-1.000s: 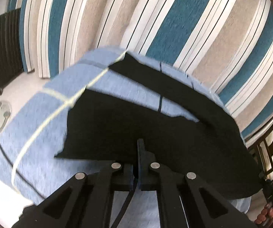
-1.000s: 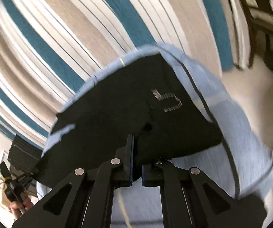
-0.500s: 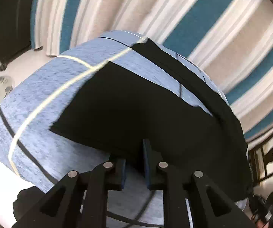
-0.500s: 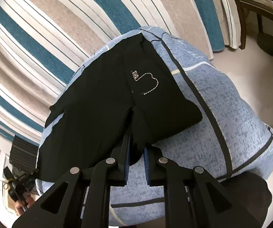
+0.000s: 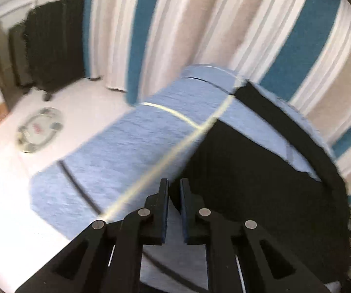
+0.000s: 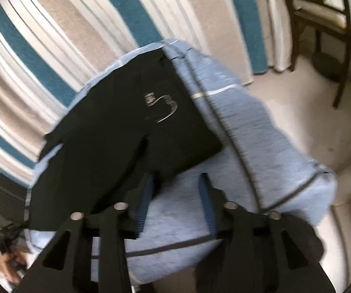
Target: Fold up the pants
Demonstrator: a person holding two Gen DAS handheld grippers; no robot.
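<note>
Black pants (image 6: 116, 131) lie folded on a light blue bed cover (image 6: 256, 131); a white stitched logo shows on the top layer. In the left wrist view the pants (image 5: 260, 175) fill the right side, their near corner just beyond my left gripper (image 5: 174, 188). Its jaws stand a narrow gap apart, holding nothing. My right gripper (image 6: 176, 183) is open wide at the pants' near edge and holds nothing; the left finger (image 6: 148, 190) overlaps the cloth edge.
Striped blue, beige and white curtains (image 5: 199, 24) hang behind the bed. A black radiator (image 5: 50, 41) and a round floor scale (image 5: 38, 129) are at left. A dark wooden chair (image 6: 322, 24) stands at right. The bed edge (image 6: 322, 175) drops off near right.
Both grippers let go of the pants and pulled back. The right jaws opened wide; the left opened slightly and swung left, showing more floor.
</note>
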